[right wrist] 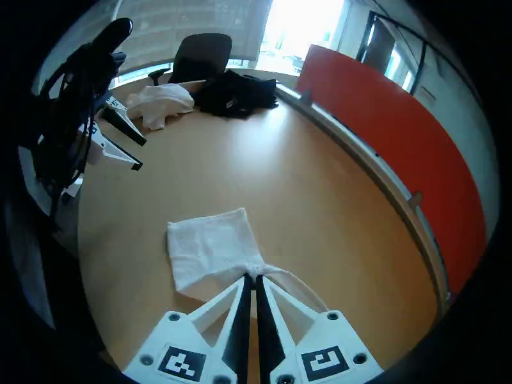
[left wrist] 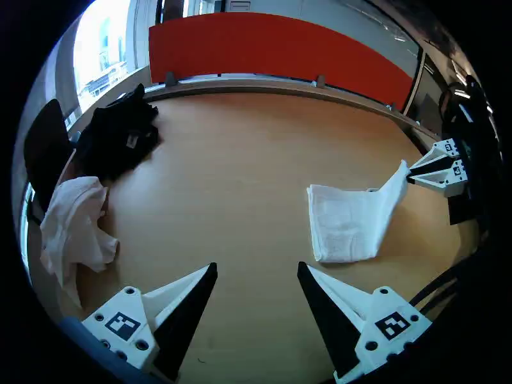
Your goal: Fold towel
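Left to right in the left gripper view, a crumpled white cloth heap (left wrist: 73, 224) sits at 8 o'clock by the table's edge. A black garment pile (left wrist: 118, 134) lies just beyond it at 10 o'clock. Both are well apart from the work. The left gripper (left wrist: 256, 265) hangs at 6 o'clock over the bare light wooden tabletop (left wrist: 243, 147), its fingers spread wide with nothing between them. The small white terry towel (left wrist: 342, 224) lies at 4 o'clock. At 3 o'clock the right gripper (left wrist: 411, 174) has its fingers pinched tight on the towel's near edge, lifting that side off the wood while the rest lies flat.

In the right gripper view the pinched cloth bunches at the closed fingertips at 6 o'clock, and the flat part spreads toward 7 o'clock.

The task looks about midway. The flat part already reads as a compact rectangle, so at least one fold seems done. The raised flap has yet to be carried across, laid down and squared with the edges. The left gripper has no hold yet.

Counted: one dark office chair (right wrist: 201, 54), one white heap, one black pile, two grippers, one towel, one long red divider panel (left wrist: 275, 51), one table.
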Tool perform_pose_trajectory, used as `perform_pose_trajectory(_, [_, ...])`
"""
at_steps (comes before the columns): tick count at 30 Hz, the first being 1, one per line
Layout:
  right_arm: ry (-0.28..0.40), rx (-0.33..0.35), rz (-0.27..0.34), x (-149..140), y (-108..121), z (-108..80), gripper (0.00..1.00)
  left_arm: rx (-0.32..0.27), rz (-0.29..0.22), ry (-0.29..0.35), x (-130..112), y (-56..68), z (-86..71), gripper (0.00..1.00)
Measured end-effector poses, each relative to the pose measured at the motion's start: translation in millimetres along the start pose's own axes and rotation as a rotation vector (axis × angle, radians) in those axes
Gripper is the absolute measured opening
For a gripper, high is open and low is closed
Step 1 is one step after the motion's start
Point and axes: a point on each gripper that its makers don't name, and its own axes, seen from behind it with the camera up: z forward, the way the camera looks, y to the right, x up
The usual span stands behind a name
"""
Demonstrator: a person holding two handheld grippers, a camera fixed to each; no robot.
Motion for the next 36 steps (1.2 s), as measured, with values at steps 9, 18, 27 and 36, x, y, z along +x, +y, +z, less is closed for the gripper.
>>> perform_pose_trajectory(9, [-0.005, -0.005, -0.055, 2, 1, -6.6, 0.05, -0.002, 0.003, -0.003, -3, 0.7, 0.0, 0.93])
perform_pose_trajectory(18, [-0.02, -0.004, -0.118, 1, -1, -13.1, 0.05, -0.003, 0.003, 0.0, -4, 0.5, -1.9, 0.93])
perform_pose_trajectory(27, [-0.048, -0.034, -0.103, -18, 11, -29.1, 0.05, 0.002, 0.006, 0.006, -2, -1.8, -3.3, 0.93])
perform_pose_trajectory(36, [-0.121, -0.05, -0.083, -63, 15, -39.9, 0.05, 0.004, 0.012, 0.009, -1, 1.1, -3.4, 0.93])
